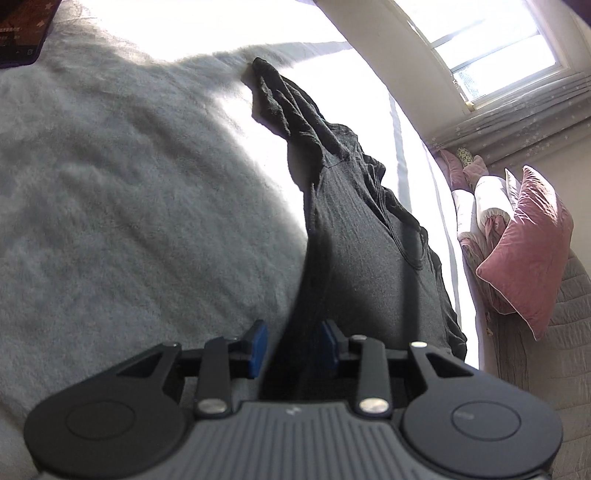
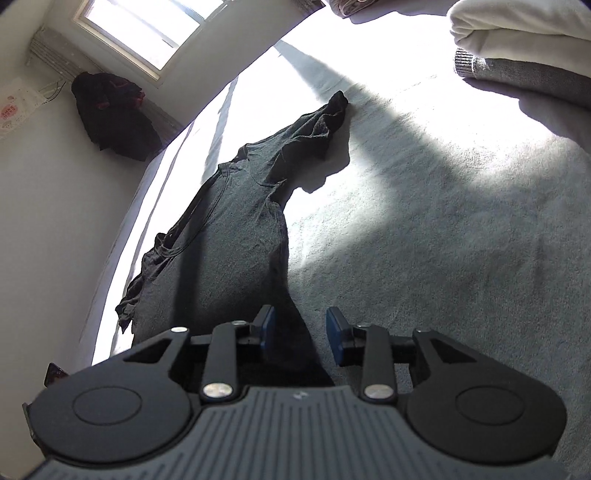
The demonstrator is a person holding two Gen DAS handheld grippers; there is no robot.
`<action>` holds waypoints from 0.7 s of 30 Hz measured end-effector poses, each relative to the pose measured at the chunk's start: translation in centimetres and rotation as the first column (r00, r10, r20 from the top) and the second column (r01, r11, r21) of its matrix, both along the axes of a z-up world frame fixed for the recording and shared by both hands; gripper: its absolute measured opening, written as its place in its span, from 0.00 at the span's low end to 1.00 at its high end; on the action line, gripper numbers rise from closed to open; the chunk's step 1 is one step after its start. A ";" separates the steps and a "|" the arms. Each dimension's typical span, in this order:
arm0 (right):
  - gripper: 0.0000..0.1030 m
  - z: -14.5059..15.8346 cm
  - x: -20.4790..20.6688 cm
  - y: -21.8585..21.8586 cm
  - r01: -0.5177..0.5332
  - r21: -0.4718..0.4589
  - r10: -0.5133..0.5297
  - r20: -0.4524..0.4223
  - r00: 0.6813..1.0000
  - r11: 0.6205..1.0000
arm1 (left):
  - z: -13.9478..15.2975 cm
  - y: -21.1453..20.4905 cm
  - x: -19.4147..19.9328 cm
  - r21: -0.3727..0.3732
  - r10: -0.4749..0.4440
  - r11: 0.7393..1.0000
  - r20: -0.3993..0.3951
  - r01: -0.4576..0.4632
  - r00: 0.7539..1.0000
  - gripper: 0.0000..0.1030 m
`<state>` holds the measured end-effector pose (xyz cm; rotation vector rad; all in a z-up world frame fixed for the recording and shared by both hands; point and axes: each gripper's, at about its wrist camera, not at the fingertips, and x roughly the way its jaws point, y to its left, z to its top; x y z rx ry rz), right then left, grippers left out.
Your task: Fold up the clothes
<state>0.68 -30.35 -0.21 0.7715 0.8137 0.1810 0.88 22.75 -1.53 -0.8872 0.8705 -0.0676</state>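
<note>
A dark grey T-shirt (image 1: pixel 351 221) lies stretched out and bunched lengthwise on a pale fuzzy blanket (image 1: pixel 129 184), one sleeve pointing to the far end. Its near hem runs between the blue pads of my left gripper (image 1: pixel 294 345). The jaws stand apart and do not squeeze the cloth. In the right wrist view the same T-shirt (image 2: pixel 240 221) reaches down to my right gripper (image 2: pixel 301 332). There its edge lies beside the left pad. Bare blanket (image 2: pixel 443 240) shows in front of the right pad, so these jaws are open too.
The bed's edge runs close along the shirt's far side, with a wall and window (image 1: pixel 498 48) beyond. Pink cushions (image 1: pixel 528 251) sit past that edge. A dark screen (image 1: pixel 22 29) lies at the blanket's corner. Folded grey knitwear (image 2: pixel 524 77) and dark hanging clothes (image 2: pixel 110 114) are also in view.
</note>
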 end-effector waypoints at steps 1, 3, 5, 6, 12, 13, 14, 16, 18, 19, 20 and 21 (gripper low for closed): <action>0.36 -0.3 0.7 0.0 0.007 0.023 -0.007 -0.003 1.000 1.000 | -0.2 0.1 0.5 -0.018 0.013 1.000 0.003 -0.013 1.000 0.32; 0.36 -0.9 2.0 0.0 0.017 0.062 -0.016 -0.010 1.000 0.998 | -0.6 0.3 1.4 -0.051 0.033 0.998 0.008 -0.032 0.999 0.32; 0.36 -1.5 3.2 0.3 0.015 0.090 -0.014 -0.011 1.000 0.996 | -0.9 0.3 2.4 -0.069 0.044 0.997 0.013 -0.043 0.999 0.32; 0.37 -1.7 3.7 0.4 0.016 0.102 -0.015 -0.010 1.000 0.995 | -0.9 0.3 2.9 -0.075 0.049 0.996 0.016 -0.048 0.999 0.32; 0.24 -1.9 6.5 1.5 0.016 0.084 -0.015 -0.011 1.000 0.996 | -0.6 -0.9 5.6 0.016 0.075 0.997 0.031 -0.076 0.997 0.01; 0.02 -1.7 6.7 1.9 0.019 0.012 -0.018 -0.022 1.000 1.000 | -0.1 -1.4 5.7 0.103 0.087 0.990 0.051 -0.092 0.995 0.01; 0.02 -1.5 6.6 1.7 0.045 -0.026 -0.045 -0.011 0.999 0.999 | 0.2 -1.6 5.6 0.170 0.106 0.979 0.070 -0.117 0.992 0.01; 0.02 -1.6 6.5 1.1 0.083 -0.054 -0.083 0.002 0.997 0.995 | 0.3 -1.5 5.4 0.209 0.138 0.966 0.084 -0.153 0.987 0.01; 0.02 -2.1 6.4 0.3 0.098 -0.035 -0.098 -0.005 0.995 0.995 | 0.3 -1.7 5.6 0.242 0.117 0.961 0.085 -0.134 0.989 0.02; 0.03 -2.1 6.4 0.3 0.081 -0.043 -0.081 0.000 0.997 0.996 | 0.4 -1.8 5.7 0.257 0.099 0.959 0.081 -0.117 0.992 0.02; 0.03 -2.0 6.3 0.5 0.056 -0.045 -0.056 -0.001 0.998 0.997 | 0.6 -2.0 5.8 0.265 0.080 0.960 0.072 -0.097 0.994 0.05; 0.09 -1.8 6.2 0.5 0.036 -0.034 -0.036 -0.006 0.999 0.999 | 0.8 -2.0 5.8 0.258 0.065 0.963 0.059 -0.078 0.996 0.06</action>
